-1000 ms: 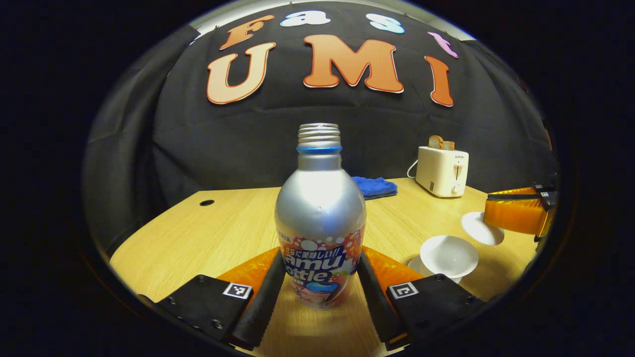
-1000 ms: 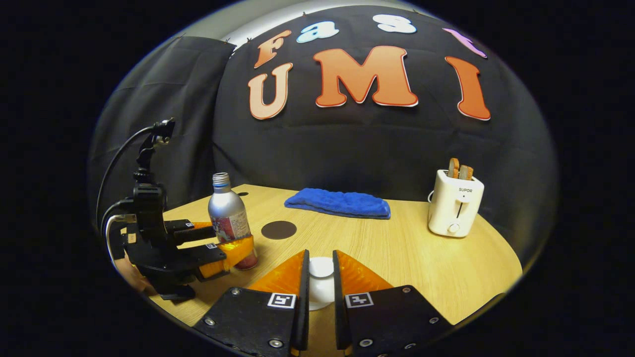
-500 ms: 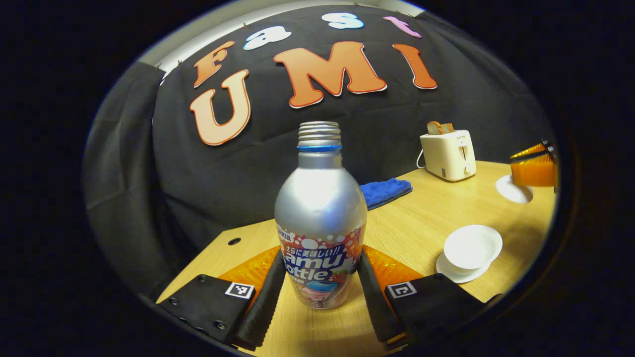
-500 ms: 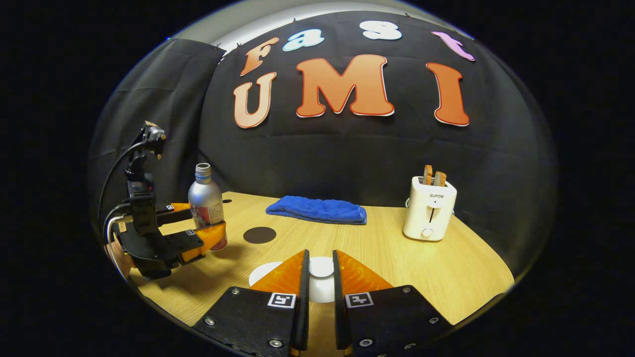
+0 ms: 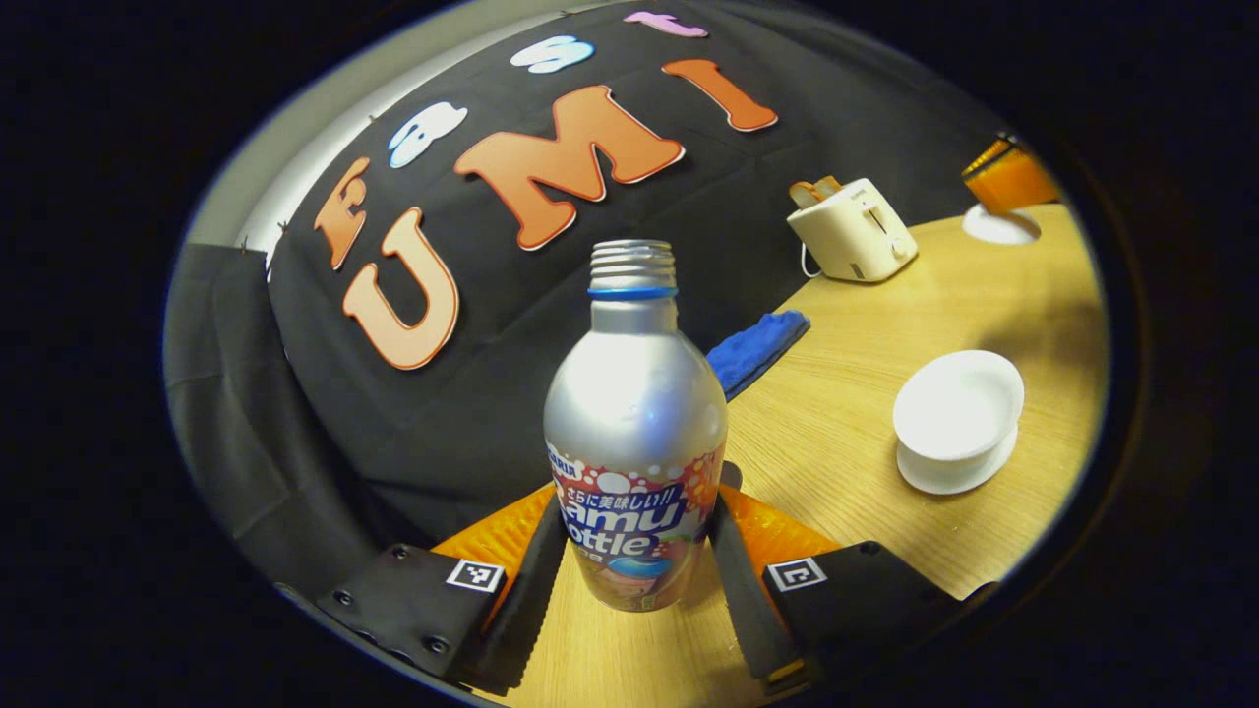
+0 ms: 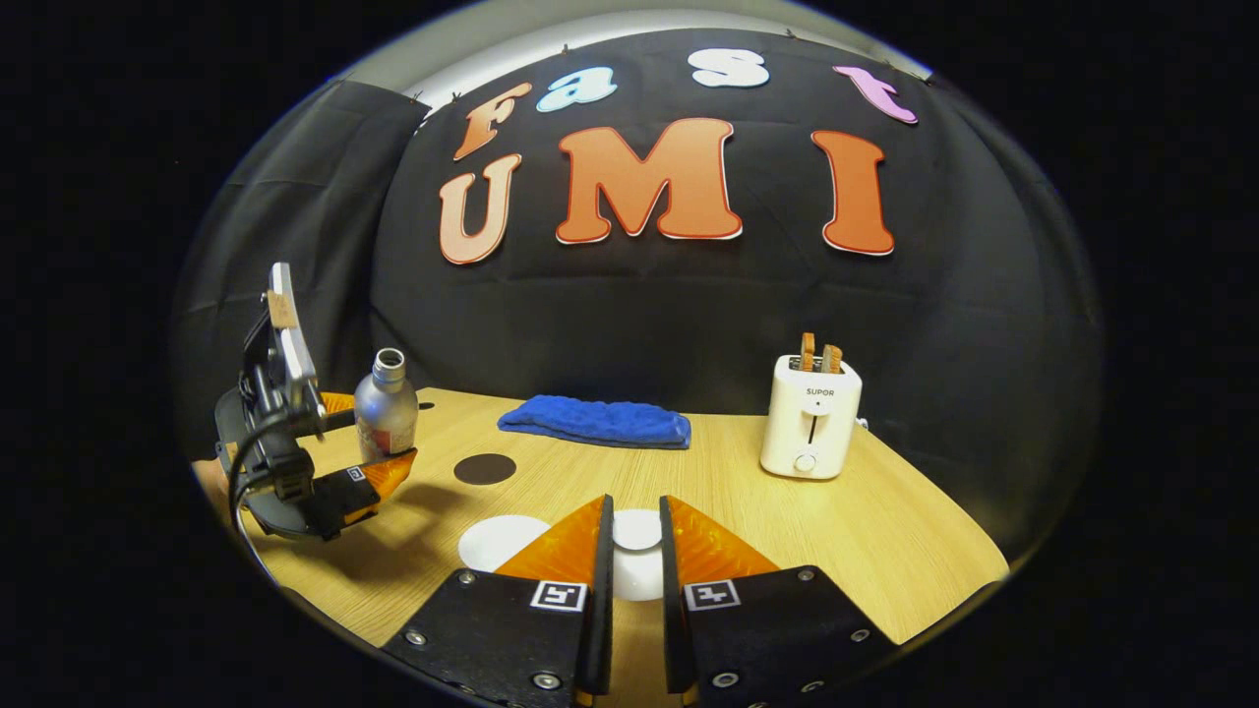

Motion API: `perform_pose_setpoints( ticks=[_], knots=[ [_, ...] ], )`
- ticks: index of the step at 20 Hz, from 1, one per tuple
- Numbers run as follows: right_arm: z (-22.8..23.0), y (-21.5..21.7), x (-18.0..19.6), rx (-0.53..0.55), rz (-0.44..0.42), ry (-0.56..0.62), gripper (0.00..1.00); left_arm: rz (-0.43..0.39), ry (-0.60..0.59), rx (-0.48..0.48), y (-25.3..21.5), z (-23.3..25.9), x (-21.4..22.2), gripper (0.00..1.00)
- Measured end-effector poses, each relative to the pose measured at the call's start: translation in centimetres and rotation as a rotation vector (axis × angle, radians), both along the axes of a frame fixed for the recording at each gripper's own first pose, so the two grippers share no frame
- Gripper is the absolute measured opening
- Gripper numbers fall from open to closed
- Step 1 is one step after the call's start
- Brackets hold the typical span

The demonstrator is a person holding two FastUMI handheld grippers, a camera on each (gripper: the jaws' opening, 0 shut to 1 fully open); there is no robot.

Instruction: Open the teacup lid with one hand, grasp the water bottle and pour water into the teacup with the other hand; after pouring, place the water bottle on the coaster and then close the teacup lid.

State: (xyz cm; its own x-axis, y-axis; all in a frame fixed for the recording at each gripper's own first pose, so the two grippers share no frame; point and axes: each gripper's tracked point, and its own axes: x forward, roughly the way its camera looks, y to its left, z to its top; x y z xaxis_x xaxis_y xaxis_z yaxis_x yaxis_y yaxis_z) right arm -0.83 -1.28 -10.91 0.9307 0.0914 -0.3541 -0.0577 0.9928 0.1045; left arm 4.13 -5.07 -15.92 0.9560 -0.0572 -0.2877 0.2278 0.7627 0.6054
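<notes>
Bottom of the silver aluminium water bottle [image 5: 635,433] w/ the colourful label is half hidden btwn the left gripper [image 5: 635,575] fingers, which are clamped on both sides of it; cap's off, bare thread on top. It's lifted clear of the light wooden table [image 5: 846,413] and tilted in the right gripper view. Right gripper [image 6: 635,580] is pinched on the knob of the white ceramic teacup lid [image 6: 637,551]; most of the lid sits behind the fingers.

Left gripper view has the open white teacup [image 5: 959,405] on its saucer. Right gripper view has the dark round coaster [image 6: 484,469], bare. Further back: folded blue towel [image 6: 594,423], cream toaster [image 6: 810,429] w/ bread in it. Black cloth all round.
</notes>
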Motion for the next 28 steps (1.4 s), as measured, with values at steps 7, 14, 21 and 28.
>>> perform_pose_setpoints(
  ticks=[7,14,21,28],
  knots=[
    [0.0,-2.0,-1.0,0.000,-0.031,-0.016,0.22,-0.056,-0.023,0.186,0.3,-0.7,-0.3,0.80],
    [0.2,-3.4,-1.4,-0.021,-0.049,-0.022,0.22,-0.103,-0.084,0.422,0.8,0.6,0.1,0.79],
    [0.2,-4.0,-1.9,-0.033,-0.049,-0.028,0.22,-0.212,-0.114,0.577,-1.2,1.2,0.5,0.79],
    [0.2,-4.7,-2.6,-0.039,-0.055,-0.032,0.22,-0.261,-0.191,0.744,-1.7,1.2,1.0,0.82]
  ],
)
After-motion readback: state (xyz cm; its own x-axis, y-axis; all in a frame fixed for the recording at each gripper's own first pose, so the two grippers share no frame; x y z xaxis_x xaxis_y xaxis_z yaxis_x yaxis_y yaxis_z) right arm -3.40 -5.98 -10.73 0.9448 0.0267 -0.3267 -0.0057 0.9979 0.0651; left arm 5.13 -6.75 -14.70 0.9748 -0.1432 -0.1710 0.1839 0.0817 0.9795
